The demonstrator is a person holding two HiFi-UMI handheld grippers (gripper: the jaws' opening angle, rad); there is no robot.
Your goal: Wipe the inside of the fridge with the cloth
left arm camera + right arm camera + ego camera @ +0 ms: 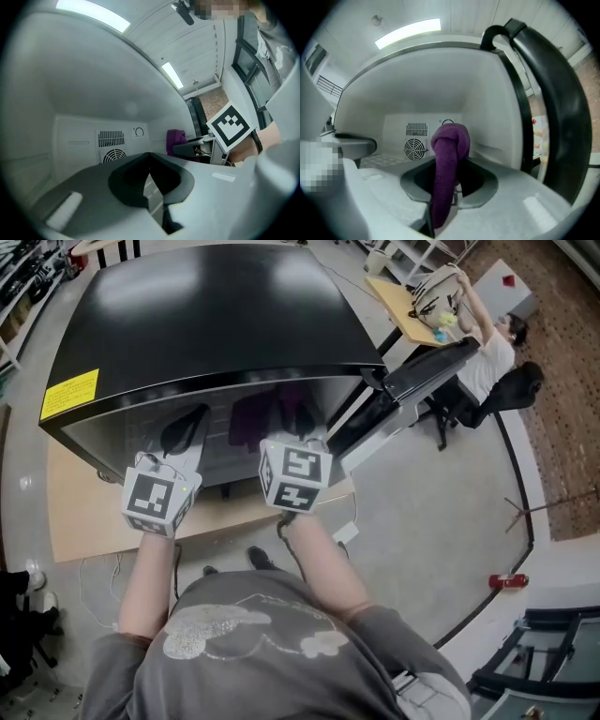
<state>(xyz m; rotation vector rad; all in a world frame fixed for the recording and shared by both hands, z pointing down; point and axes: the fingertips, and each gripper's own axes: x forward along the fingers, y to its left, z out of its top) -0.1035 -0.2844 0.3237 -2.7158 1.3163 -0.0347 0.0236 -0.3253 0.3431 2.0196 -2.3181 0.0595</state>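
The black mini fridge (216,324) stands with its door (412,390) swung open to the right. Both grippers reach into its white interior. My right gripper (449,187) is shut on a purple cloth (446,164), which bunches in a knot above the jaws in front of the back wall. From above, the cloth (255,418) shows just inside the opening, beside the right gripper (292,423). My left gripper (150,161) is shut with nothing in it, pointing at the back panel's fan (114,154). The cloth (176,140) lies to its right.
The back panel carries a vent grille (416,128), a fan (414,149) and a dial (139,132). The fridge rests on a wooden board (84,512). A seated person (492,352) works at a desk at the far right. A red can (507,581) lies on the floor.
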